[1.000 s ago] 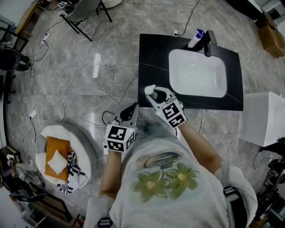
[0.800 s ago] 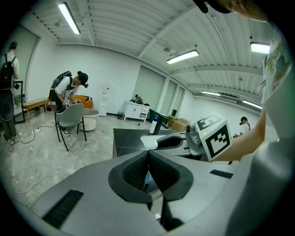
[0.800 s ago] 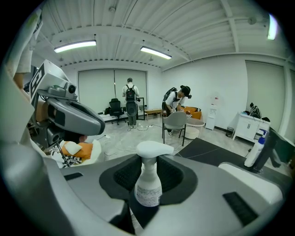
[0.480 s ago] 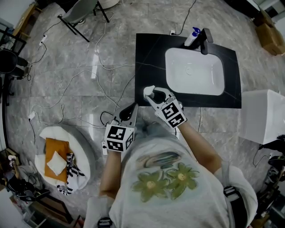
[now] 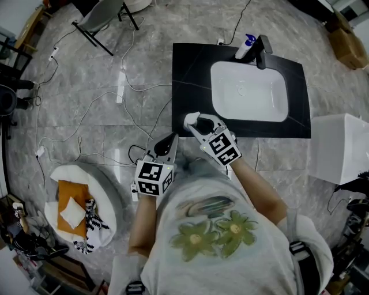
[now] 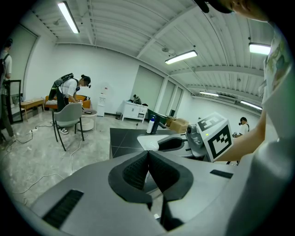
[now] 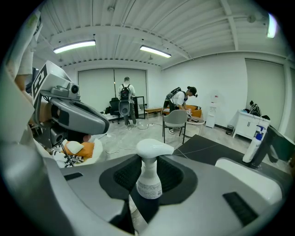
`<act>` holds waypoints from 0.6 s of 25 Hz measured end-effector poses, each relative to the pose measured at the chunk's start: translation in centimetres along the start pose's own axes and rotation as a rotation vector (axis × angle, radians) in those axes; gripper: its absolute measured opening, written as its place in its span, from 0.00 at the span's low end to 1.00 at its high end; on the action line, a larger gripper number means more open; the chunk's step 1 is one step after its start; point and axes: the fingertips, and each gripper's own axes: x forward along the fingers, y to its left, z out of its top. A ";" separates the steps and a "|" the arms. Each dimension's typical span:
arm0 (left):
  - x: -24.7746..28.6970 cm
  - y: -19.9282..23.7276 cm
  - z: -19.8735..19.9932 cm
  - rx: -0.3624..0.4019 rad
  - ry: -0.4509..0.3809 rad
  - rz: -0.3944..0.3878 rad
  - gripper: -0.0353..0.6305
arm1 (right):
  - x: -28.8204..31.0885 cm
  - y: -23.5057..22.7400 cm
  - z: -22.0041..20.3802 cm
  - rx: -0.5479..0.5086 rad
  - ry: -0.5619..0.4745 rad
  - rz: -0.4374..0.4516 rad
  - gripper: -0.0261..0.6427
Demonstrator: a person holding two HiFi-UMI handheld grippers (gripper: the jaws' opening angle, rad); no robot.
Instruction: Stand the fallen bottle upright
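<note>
A small white spray bottle (image 7: 149, 183) stands upright between the jaws of my right gripper (image 7: 148, 174), which is shut on its body below the trigger head. In the head view the bottle's white head (image 5: 191, 119) pokes out of the right gripper (image 5: 199, 123) at the near left corner of the black counter (image 5: 193, 75). My left gripper (image 5: 168, 144) hangs lower left, over the floor. Its jaws (image 6: 147, 168) are shut with nothing between them. The left gripper view shows the right gripper (image 6: 177, 144) just ahead.
The counter holds a white sink (image 5: 277, 112), a black faucet (image 5: 266, 49) and a blue-capped spray bottle (image 5: 244, 47). A white box (image 5: 340, 150) stands right. A round white basket (image 5: 112, 199) with cloths, floor cables (image 5: 86, 115) and a chair (image 5: 104, 14) lie left.
The head view has shifted a little, so the counter sits slightly higher and further left. Both grippers and the held bottle keep their places.
</note>
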 end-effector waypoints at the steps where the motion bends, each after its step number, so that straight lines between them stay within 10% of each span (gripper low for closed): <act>1: 0.1 0.0 0.0 0.000 0.000 -0.001 0.08 | 0.0 -0.1 -0.1 0.001 0.000 0.000 0.22; 15: 0.7 -0.5 0.0 0.005 0.013 -0.013 0.08 | -0.5 -0.2 -0.6 0.021 -0.002 0.003 0.22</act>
